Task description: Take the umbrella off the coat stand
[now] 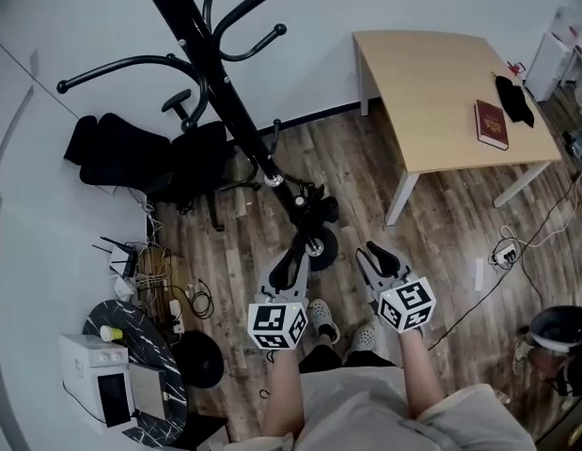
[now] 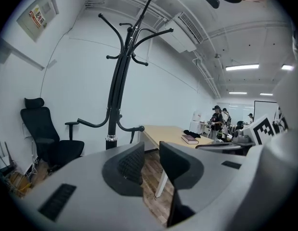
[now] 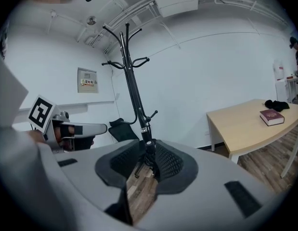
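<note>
The black coat stand (image 1: 236, 111) leans across the head view, its curved hooks at the top and its foot on the wood floor. A dark bundle (image 1: 315, 212) sits low on the pole; I cannot tell whether it is the umbrella. My left gripper (image 1: 292, 259) is held just short of the foot, open by a narrow gap with nothing in it. Beside it, my right gripper (image 1: 373, 255) is open and empty too. In the left gripper view the stand (image 2: 115, 105) rises beyond the left gripper (image 2: 151, 158). The right gripper (image 3: 149, 153) frames the stand (image 3: 135, 95).
A wooden table (image 1: 441, 73) at the right holds a red book (image 1: 491, 123) and a black item (image 1: 514, 100). A black office chair (image 1: 178, 163) stands behind the stand. A microwave (image 1: 98, 383) and cables lie at the lower left. People (image 2: 216, 121) stand far off.
</note>
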A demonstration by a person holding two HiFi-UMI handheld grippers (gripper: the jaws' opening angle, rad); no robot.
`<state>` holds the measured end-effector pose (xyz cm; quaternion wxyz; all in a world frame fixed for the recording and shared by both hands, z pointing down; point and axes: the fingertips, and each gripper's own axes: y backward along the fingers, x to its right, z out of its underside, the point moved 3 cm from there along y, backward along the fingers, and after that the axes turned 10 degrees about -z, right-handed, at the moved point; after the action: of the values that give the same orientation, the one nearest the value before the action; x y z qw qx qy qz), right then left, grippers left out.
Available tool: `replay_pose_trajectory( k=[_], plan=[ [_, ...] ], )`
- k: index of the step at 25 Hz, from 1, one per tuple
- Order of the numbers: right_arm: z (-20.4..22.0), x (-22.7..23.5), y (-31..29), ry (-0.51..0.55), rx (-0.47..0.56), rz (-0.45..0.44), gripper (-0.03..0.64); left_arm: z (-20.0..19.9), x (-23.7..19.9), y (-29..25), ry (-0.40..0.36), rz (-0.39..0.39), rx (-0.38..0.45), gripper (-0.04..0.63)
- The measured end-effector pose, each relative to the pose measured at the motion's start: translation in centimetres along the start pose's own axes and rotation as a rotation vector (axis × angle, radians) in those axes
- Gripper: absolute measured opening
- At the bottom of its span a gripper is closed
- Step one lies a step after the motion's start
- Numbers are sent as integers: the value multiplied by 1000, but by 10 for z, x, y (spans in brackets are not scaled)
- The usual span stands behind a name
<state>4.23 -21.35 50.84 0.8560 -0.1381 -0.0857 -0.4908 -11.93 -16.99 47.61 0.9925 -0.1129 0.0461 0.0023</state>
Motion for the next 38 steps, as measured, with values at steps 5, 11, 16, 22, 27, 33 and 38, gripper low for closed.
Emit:
replay_pose_trajectory(
  k=[5,11,16,22,27,33,38],
  plan=[
    [-19,7,-29,27,14,5,117,-22,-17,-27,-8,40,44,104],
    [-46,10,-65,108,21,-48,117,-40,-26,-53,-55,107,69,104],
    [-47,14,-91,175,-20,-150,117,-30,-29,-79,-106,169,43,104],
    [-40,28,-125,260,-112,-162,114,-11,-37,-117,-123,208,-5,104],
    [-35,34,-144,301,-168,-167,114,0,-45,-149,-84,224,-35,103],
    [-18,42,-141,262,-191,-118,114,13,-49,-174,-67,257,-81,103],
    [-6,45,-140,244,-212,-98,114,13,-47,-184,-71,288,-76,26]
  ],
)
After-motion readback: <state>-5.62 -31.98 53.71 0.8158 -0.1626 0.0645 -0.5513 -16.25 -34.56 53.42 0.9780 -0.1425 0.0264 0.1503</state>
